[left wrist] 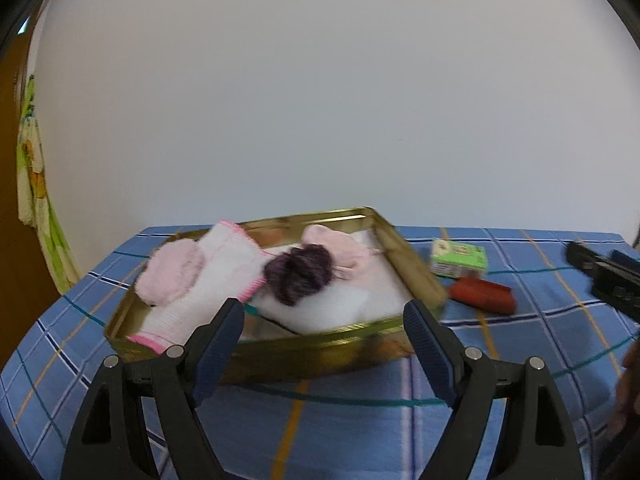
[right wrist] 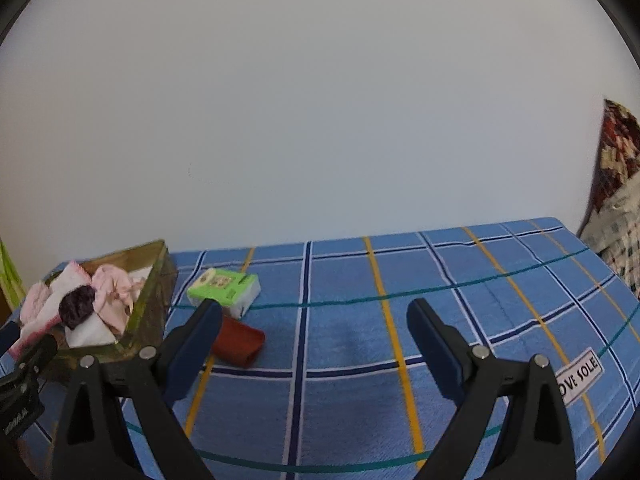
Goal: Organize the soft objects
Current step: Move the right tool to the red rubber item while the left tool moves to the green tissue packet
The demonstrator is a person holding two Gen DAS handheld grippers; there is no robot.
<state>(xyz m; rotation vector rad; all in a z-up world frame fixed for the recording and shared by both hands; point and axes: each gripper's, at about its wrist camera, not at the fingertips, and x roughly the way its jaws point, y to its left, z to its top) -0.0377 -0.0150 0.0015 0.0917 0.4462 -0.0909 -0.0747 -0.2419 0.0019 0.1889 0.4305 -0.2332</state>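
A gold tin tray (left wrist: 416,268) sits on the blue checked cloth and holds soft items: a pink fuzzy piece (left wrist: 172,270), a white cloth with pink trim (left wrist: 208,284), a dark purple yarn ball (left wrist: 298,270) and pale pink fabric (left wrist: 336,246). My left gripper (left wrist: 324,320) is open and empty just before the tray's near rim. My right gripper (right wrist: 314,320) is open and empty over bare cloth. The tray (right wrist: 154,300) lies at its far left. A red soft roll (right wrist: 240,342) lies beside its left finger.
A green and white box (left wrist: 458,258) and the red roll (left wrist: 482,296) lie right of the tray. The box (right wrist: 224,290) is also in the right wrist view. The right gripper's body (left wrist: 604,276) shows at right. A white wall stands behind. The table's back edge runs close behind the tray.
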